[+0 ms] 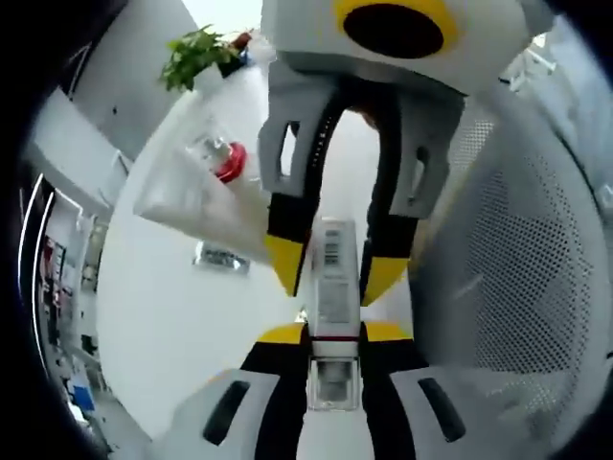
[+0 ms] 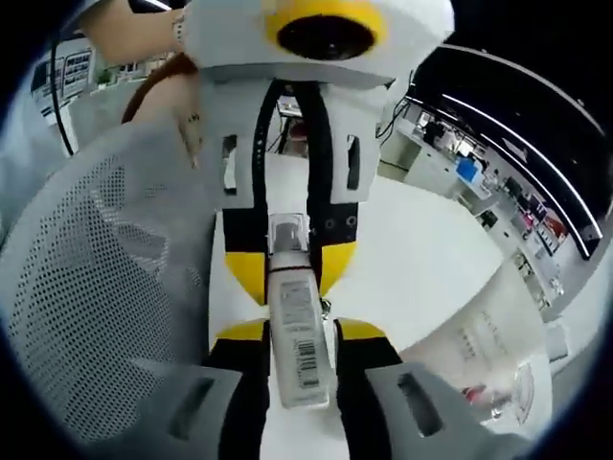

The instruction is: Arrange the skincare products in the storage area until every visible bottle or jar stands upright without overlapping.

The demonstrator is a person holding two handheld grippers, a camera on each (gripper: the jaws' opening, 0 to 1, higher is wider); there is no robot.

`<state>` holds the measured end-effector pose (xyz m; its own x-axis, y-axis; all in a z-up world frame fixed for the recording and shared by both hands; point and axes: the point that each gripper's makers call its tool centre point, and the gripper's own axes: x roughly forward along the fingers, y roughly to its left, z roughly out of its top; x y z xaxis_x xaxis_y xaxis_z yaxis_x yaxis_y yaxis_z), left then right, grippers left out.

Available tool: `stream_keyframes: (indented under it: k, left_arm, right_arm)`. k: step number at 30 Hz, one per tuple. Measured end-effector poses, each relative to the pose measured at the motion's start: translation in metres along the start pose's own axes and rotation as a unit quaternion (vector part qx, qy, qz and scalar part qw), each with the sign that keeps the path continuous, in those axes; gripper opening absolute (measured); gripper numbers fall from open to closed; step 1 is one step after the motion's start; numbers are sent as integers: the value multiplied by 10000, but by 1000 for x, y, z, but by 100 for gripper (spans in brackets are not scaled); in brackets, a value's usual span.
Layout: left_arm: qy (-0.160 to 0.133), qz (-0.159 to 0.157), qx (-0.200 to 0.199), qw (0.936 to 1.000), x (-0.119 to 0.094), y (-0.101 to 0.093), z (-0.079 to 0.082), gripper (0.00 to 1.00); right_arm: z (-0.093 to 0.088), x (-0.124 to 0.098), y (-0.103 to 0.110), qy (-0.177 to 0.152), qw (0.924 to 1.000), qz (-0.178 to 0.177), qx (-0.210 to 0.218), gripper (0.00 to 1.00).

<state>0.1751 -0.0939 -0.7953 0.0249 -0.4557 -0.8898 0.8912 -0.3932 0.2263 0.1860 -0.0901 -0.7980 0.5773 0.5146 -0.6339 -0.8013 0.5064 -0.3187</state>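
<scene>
Bottle [image 1: 335, 287], slim and white with a barcode label, is pinched at both ends between two facing claws above the white surface [image 1: 192, 316]. Left claw [image 1: 333, 335] grips one end, right claw [image 2: 302, 331] the other, both closed on it. It looks light, rigid and slick; hold mid-body. Beyond, a clear bag [image 1: 196, 187] lies near the surface's far edge.

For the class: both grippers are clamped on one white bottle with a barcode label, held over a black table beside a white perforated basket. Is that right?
One detail is wrong: the table is white, not black, as the left gripper view shows. The rest stands: the left gripper and right gripper both clamp the barcode-labelled white bottle, beside the white perforated basket.
</scene>
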Motion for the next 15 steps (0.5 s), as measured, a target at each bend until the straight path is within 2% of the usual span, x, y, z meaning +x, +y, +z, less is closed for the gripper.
stream_keyframes:
  k: [8, 11, 15]
  left_arm:
    - [75, -8, 158, 9998, 1, 1, 1, 17]
    - [37, -25, 228, 9997, 2, -1, 2, 17]
    - [-325, -121, 180, 9992, 3, -3, 5, 17]
  right_arm:
    - [-2, 0, 4, 14, 9994, 99, -326, 22]
    - [-4, -1, 6, 35, 9994, 129, -324, 21]
    - [-4, -6, 6, -61, 9996, 181, -213, 20]
